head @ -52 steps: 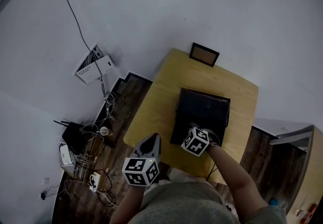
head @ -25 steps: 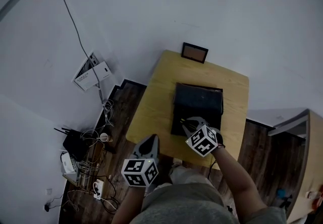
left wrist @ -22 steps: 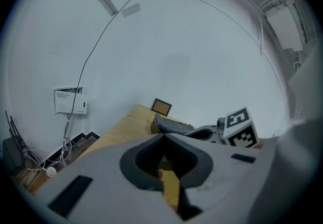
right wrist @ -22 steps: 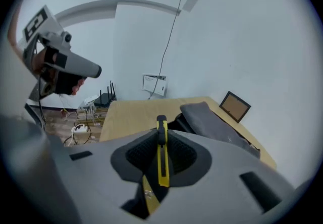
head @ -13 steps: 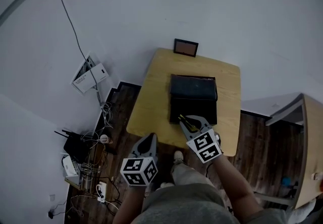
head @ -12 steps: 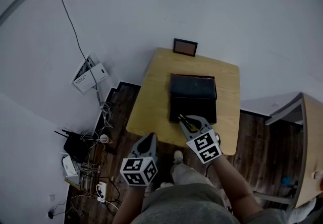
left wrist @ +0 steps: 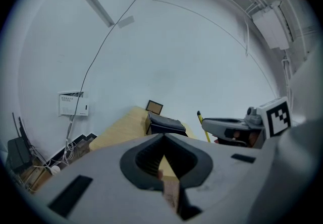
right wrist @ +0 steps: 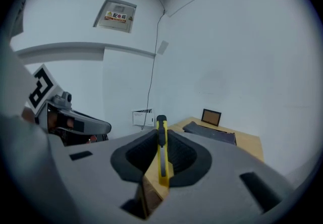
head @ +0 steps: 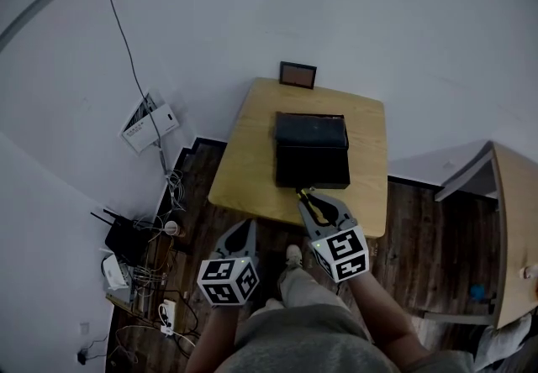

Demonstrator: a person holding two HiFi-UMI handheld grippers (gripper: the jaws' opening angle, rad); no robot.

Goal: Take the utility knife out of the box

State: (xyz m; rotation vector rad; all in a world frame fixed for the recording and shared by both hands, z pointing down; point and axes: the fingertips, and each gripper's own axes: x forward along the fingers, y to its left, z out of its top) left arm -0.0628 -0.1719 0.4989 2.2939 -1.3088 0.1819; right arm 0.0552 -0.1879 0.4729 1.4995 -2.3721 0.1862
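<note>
My right gripper [right wrist: 160, 136] clamps the yellow utility knife [right wrist: 162, 162] between barely parted jaws, while my left gripper [left wrist: 164, 138] is closed tip to tip, empty.

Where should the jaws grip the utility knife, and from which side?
Grip the yellow body of the utility knife across its flat sides, coming from its rear end. The slim body stands edge-up in the right gripper, flats facing the jaws.

Light wood table [head: 244, 174], far edge vs. white wall [head: 353, 18]. On it: black box [head: 312, 153], approx. ctr; small dark-framed pic [head: 298, 75] at far edge, prob. leaning on the wall. Table stands on dark plank floor [head: 420, 220]; cable tangle [head: 155, 233] on floor nr. its corner, head view's left side.
</note>
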